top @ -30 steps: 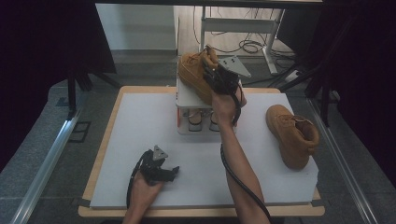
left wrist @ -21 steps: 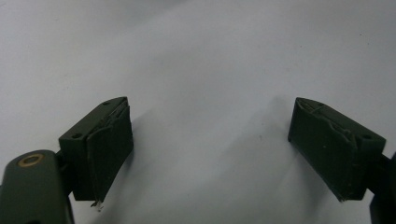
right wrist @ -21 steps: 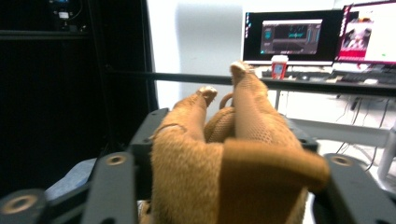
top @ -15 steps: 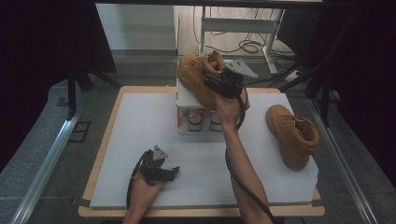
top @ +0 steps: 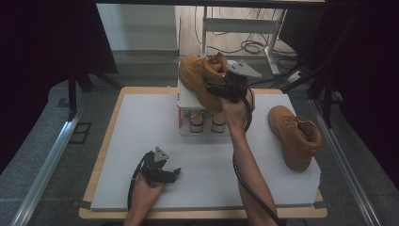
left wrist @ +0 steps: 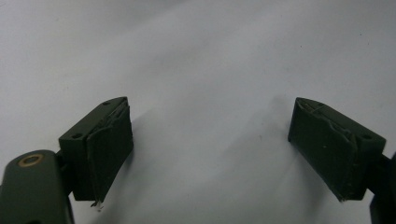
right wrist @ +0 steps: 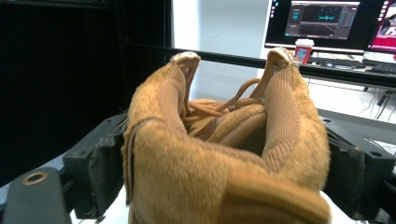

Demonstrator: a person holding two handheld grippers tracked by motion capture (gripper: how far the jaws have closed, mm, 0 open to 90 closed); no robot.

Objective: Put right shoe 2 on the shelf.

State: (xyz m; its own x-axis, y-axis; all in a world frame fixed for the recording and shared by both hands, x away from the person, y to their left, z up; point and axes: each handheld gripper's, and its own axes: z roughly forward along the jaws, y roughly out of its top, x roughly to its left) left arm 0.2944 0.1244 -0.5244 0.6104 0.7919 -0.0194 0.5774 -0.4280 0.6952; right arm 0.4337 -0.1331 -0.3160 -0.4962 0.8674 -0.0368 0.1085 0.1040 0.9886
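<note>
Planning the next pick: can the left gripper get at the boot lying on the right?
Probably not easily: the left gripper is open, but the right forearm lies between it and the boot.

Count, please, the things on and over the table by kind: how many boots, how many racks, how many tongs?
Tan boots: 2 (one held over the rack, one lying on the table)
White rack: 1
Tongs: 2 (left tongs, right tongs)
Total: 5

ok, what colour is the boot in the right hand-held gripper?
Tan, a wheat-coloured suede boot with matching laces; the right gripper view shows it best.
</note>
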